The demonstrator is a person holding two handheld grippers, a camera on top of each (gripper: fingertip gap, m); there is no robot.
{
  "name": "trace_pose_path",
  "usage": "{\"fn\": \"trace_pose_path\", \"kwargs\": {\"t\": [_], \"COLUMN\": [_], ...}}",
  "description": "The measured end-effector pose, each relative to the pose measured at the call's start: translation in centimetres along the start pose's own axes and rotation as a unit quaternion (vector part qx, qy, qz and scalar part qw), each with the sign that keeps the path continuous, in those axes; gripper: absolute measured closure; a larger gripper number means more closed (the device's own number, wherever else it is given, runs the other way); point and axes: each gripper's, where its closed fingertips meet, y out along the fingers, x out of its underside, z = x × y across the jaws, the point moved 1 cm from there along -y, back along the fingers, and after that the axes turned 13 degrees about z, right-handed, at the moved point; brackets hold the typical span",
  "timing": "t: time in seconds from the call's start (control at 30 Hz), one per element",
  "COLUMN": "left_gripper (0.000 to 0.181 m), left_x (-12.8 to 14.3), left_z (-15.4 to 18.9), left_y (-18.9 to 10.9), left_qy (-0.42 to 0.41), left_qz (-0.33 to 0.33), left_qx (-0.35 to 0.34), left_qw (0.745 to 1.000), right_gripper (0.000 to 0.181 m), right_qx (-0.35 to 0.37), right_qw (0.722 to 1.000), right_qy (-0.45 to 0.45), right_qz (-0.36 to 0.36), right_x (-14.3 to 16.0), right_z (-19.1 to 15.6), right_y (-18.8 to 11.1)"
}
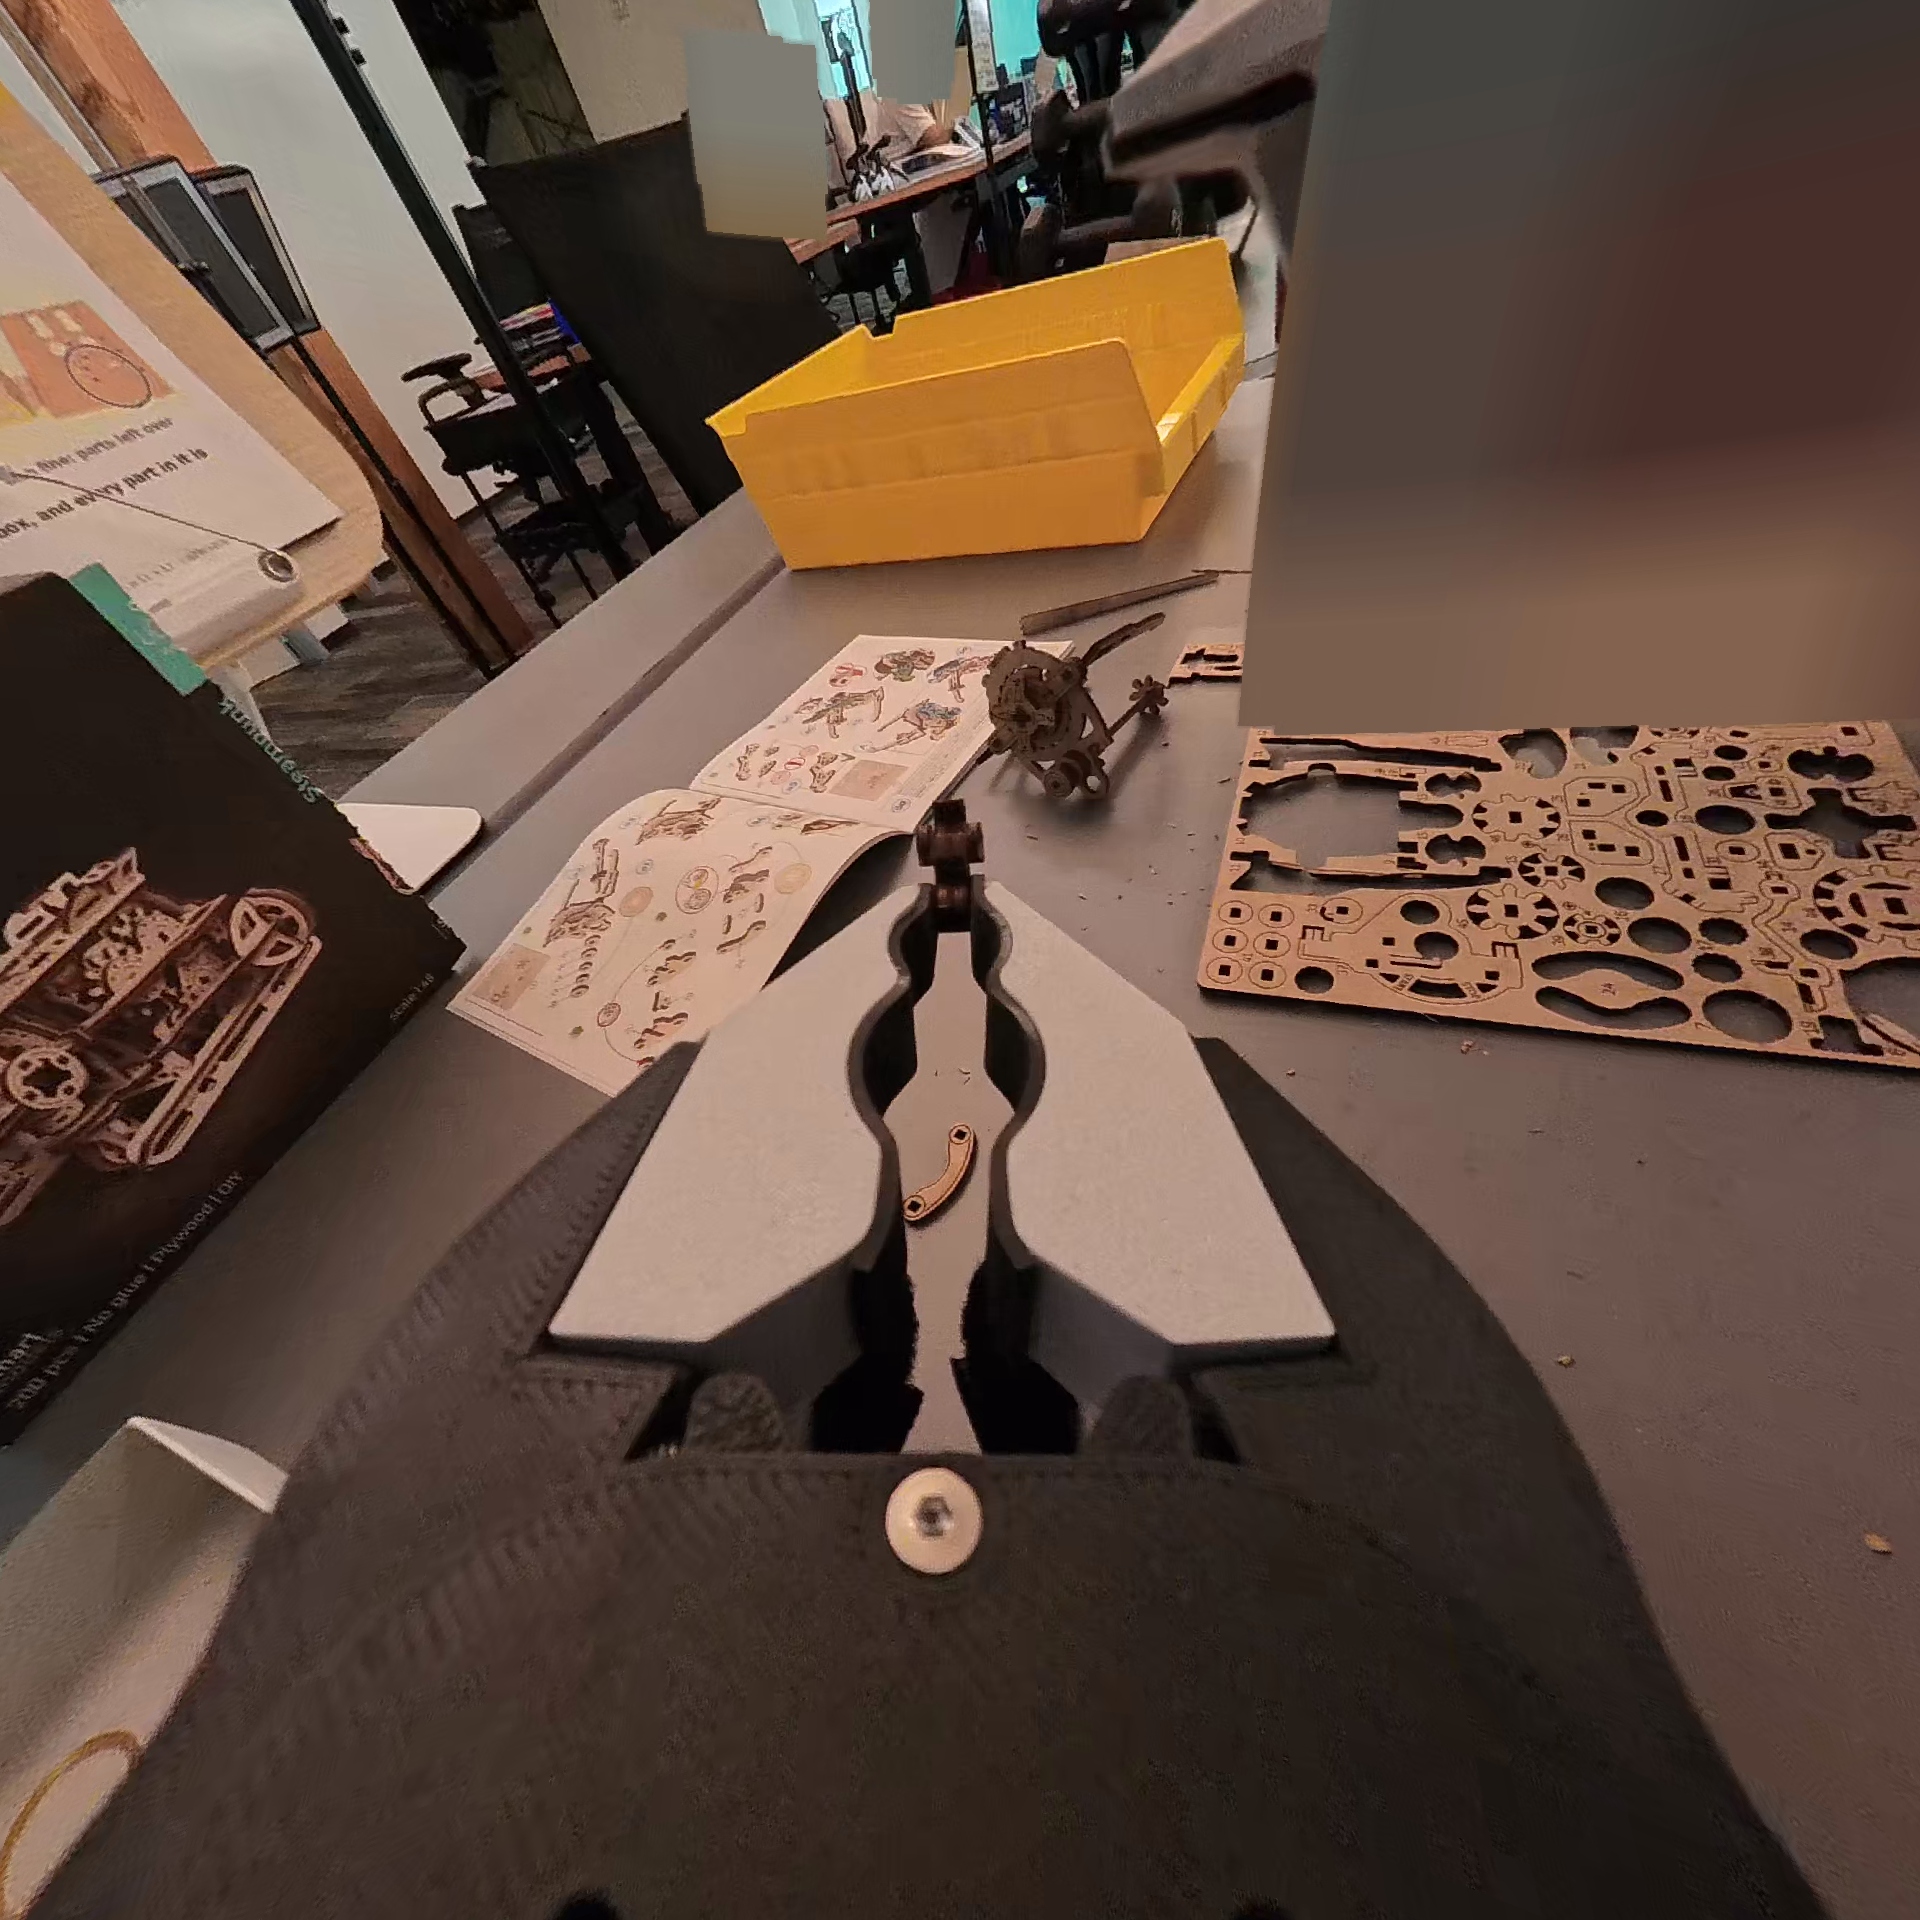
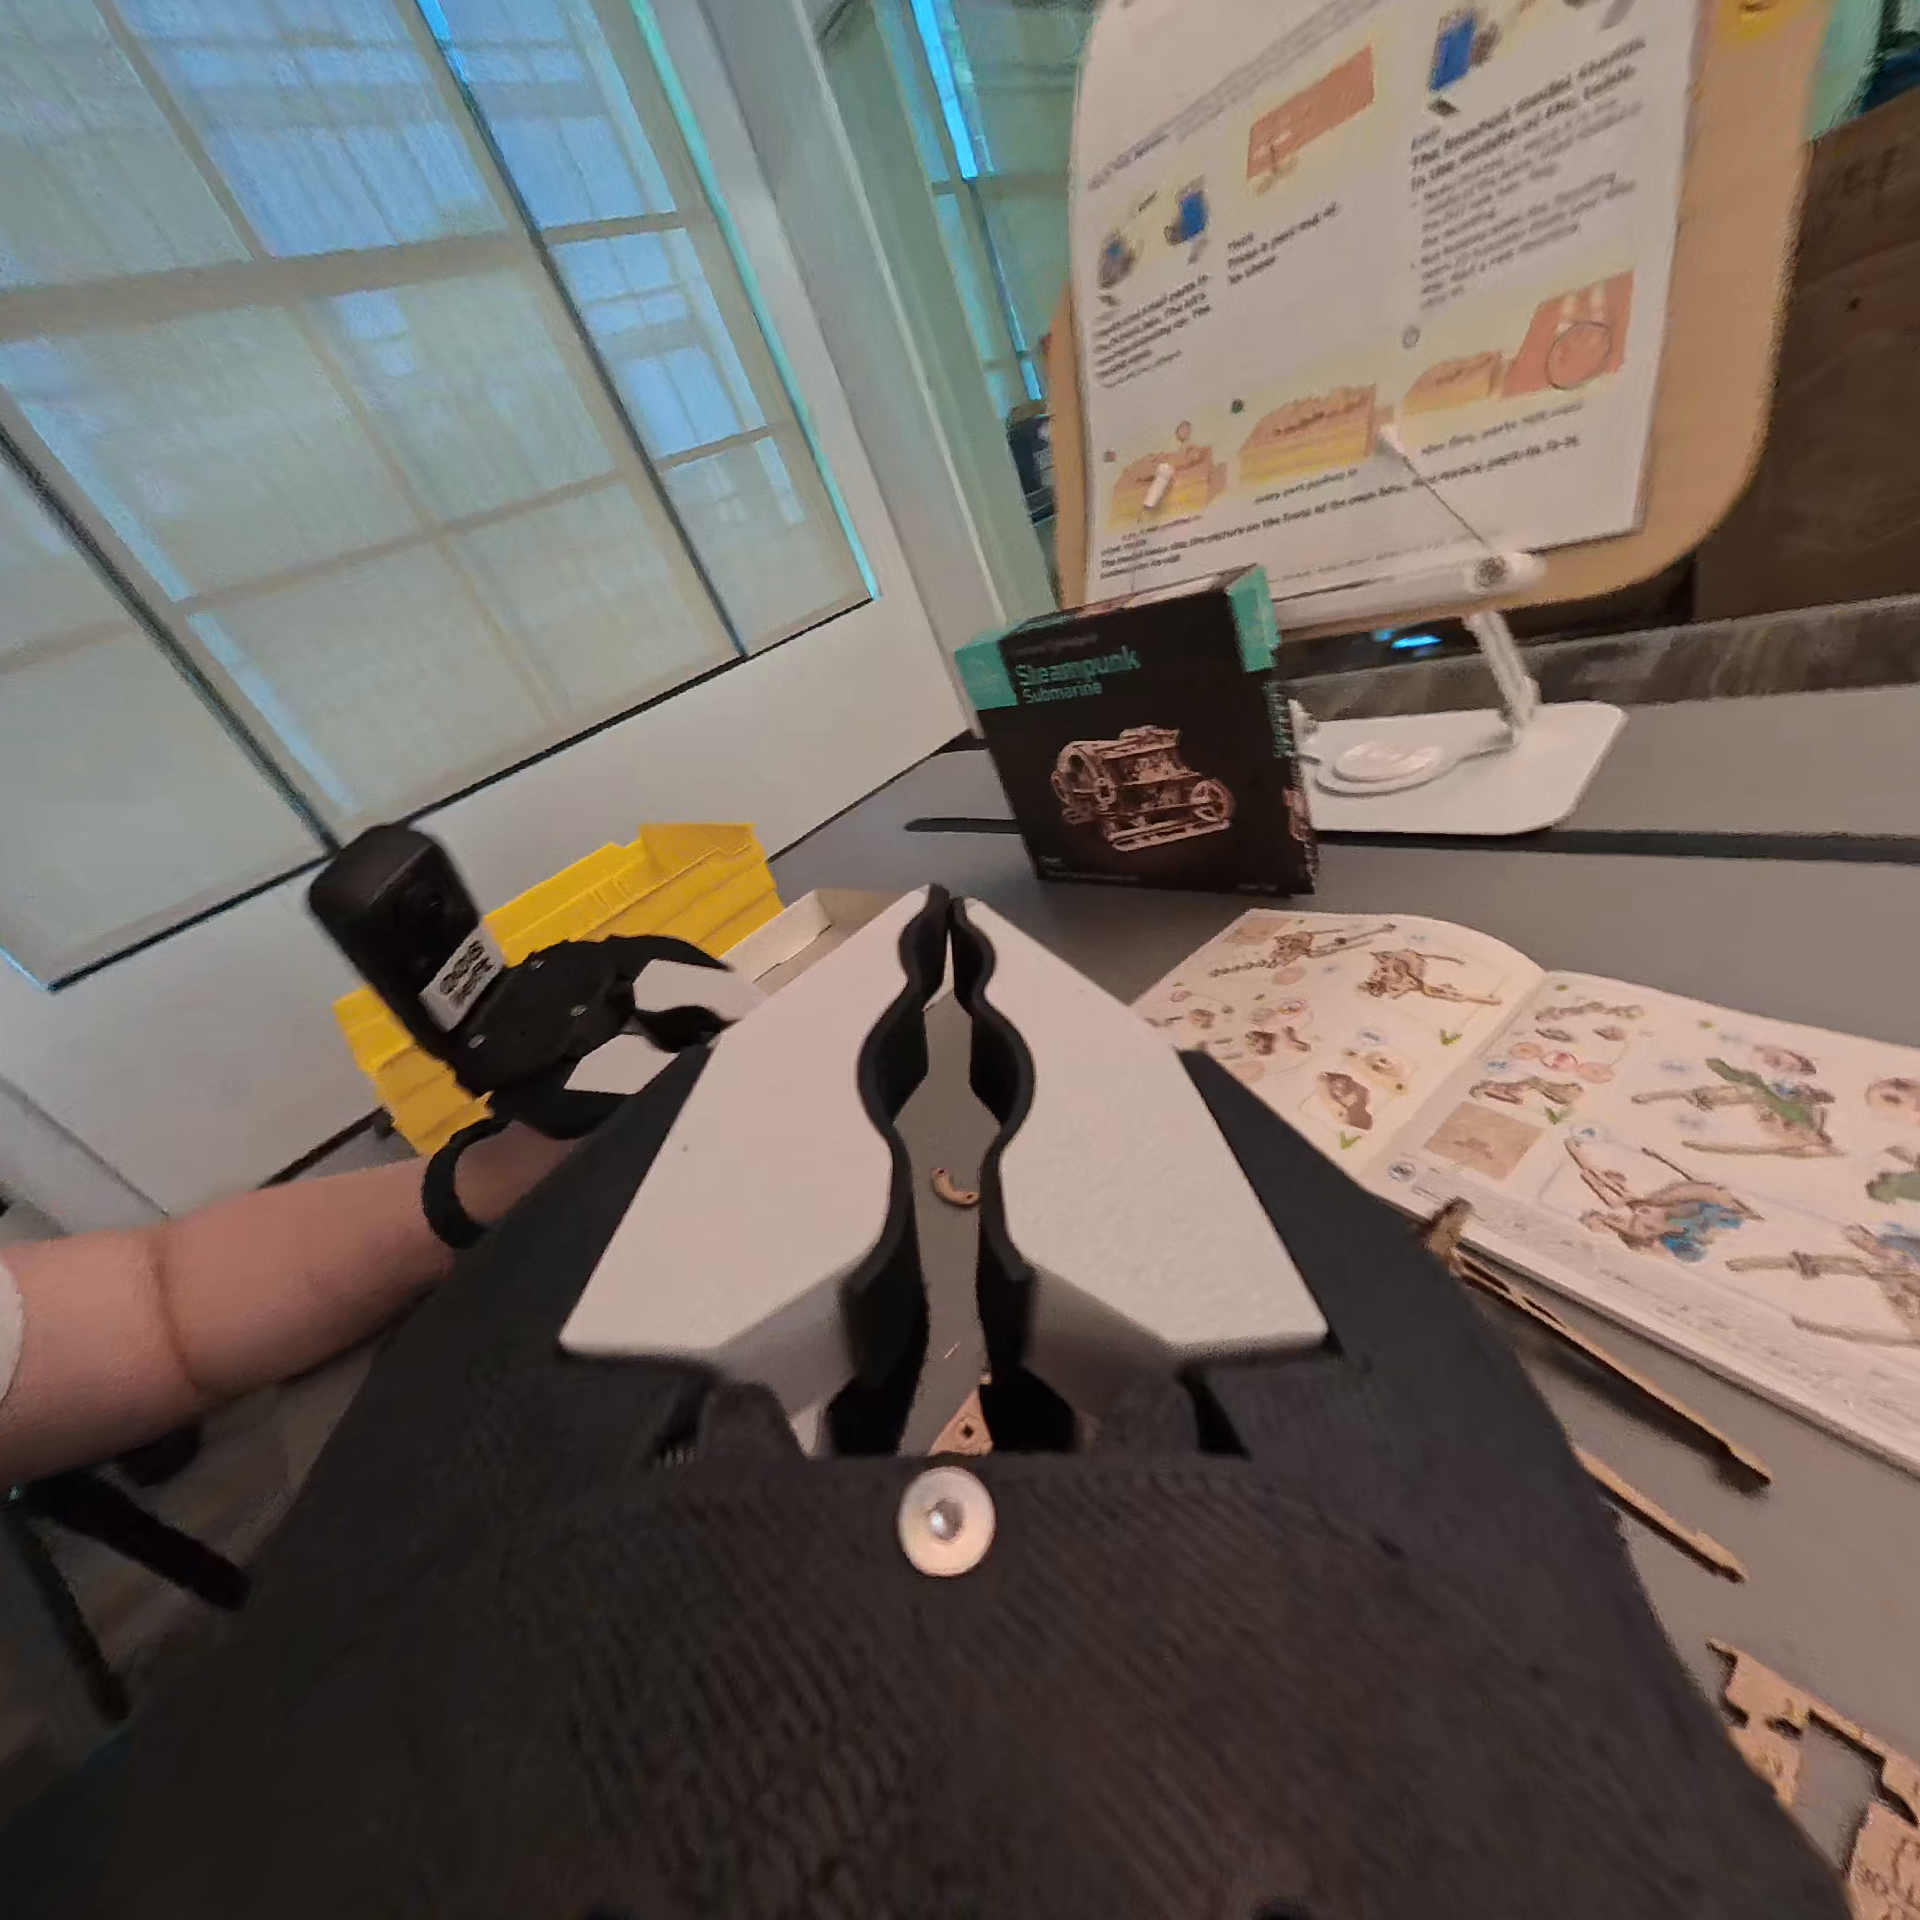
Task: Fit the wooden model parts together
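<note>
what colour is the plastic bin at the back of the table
Yellow. The plastic bin shows best in the left wrist view, beyond the open instruction booklet.

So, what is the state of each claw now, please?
Left claw: closed on a small dark wooden part.
Right claw: closed, nothing visible between its tips.
</note>
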Motion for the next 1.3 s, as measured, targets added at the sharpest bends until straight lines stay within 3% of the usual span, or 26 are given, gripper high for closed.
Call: {"fn": "trace_pose_path", "kwargs": {"t": [0.17, 0.23, 0.27, 0.33, 0.43, 0.5, 0.83, 1.3], "left_gripper": [0.178, 0.178, 0.178, 0.178, 0.178, 0.179, 0.178, 0.178], "left_x": [-0.1, -0.1, -0.1, -0.2, -0.3, -0.2, -0.1, 0.1], "left_z": [-0.1, -0.2, -0.2, -0.2, -0.1, -0.1, 0.4, 0.4], "left_y": [0.0, -0.1, -0.1, -0.1, -0.1, -0.1, 0.0, 0.0], "left_qy": [-0.009, -0.012, -0.015, -0.024, -0.043, -0.049, -0.042, -0.045], "left_qz": [0.003, 0.006, 0.006, 0.010, 0.015, 0.015, 0.008, 0.004], "left_qx": [0.000, -0.001, 0.000, 0.004, 0.012, 0.016, 0.025, 0.024], "left_qw": [1.000, 1.000, 1.000, 1.000, 0.999, 0.999, 0.999, 0.999], "right_gripper": [0.179, 0.174, 0.171, 0.166, 0.165, 0.165, 0.174, 0.177], "right_qx": [-0.059, -0.137, -0.191, -0.305, -0.379, -0.393, -0.433, -0.428], "right_qw": [0.997, 0.987, 0.974, 0.921, 0.847, 0.820, 0.732, 0.721], "right_qy": [-0.037, -0.037, -0.037, -0.051, -0.126, -0.133, -0.204, -0.221], "right_qz": [-0.044, -0.077, -0.118, -0.237, -0.350, -0.394, -0.486, -0.497], "right_x": [1.4, 2.5, 3.8, 7.6, 12.4, 14.1, 18.9, 18.3], "right_z": [-2.6, -5.2, -6.9, -9.9, -10.4, -10.2, -9.0, -8.1], "right_y": [-0.6, -1.5, -2.5, -6.5, -11.5, -13.0, -14.3, -15.0]}}
